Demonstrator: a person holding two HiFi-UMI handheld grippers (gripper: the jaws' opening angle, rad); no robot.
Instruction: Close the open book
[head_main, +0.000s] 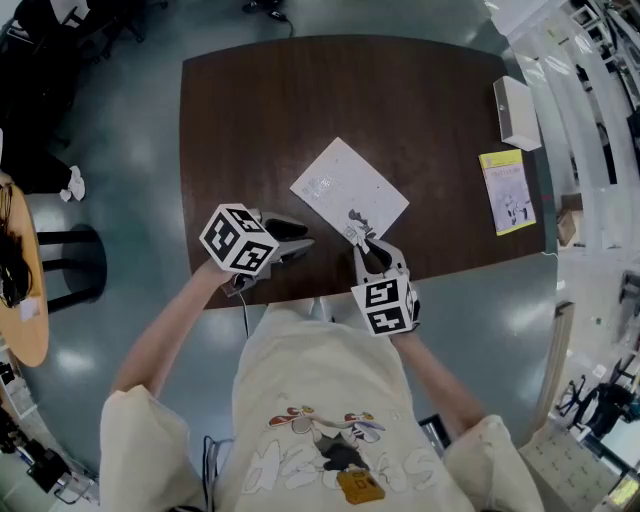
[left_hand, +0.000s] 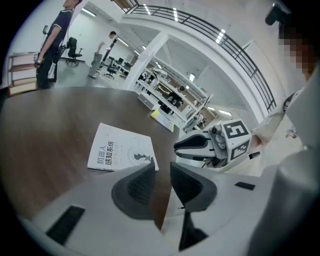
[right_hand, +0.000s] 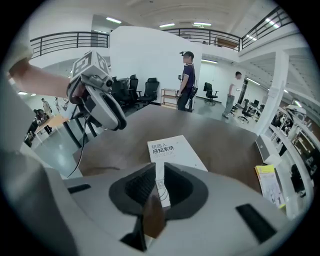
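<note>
Closing step, late stage, as seen from the head view and both gripper views. Judged from the pictures, the closing itself looks finished, since the cover faces up and no pages show.

Left gripper (head_main: 303, 242): hovers over the near edge of the table (head_main: 250, 110). Its jaws stand partly apart with only bare tabletop visible through the gap, so it grasps nothing. The book lies at about 1 o'clock from its tips, near but not touching.

Book (head_main: 350, 190): white, flat on the dark tabletop and turned diagonally. Its near corner points toward the person.

Right gripper (head_main: 363, 246): poised at that near corner, with the rest of the book at 12 o'clock from the tips. Its jaws are narrowly apart. A strip of the cover shows through the slot between them, continuous with the flat cover beyond, so the pads appear to stand over the corner rather than pinch it. Whether the tips touch the cover cannot be told.

Farther right, at 2 o'clock from the book and well apart from it, lie a yellow booklet (head_main: 507, 192) and a white box (head_main: 516, 112).

Next move, as a judgement: draw both grippers clear. The right one should rise straight off the corner so that the cover is neither dragged nor flipped open.
</note>
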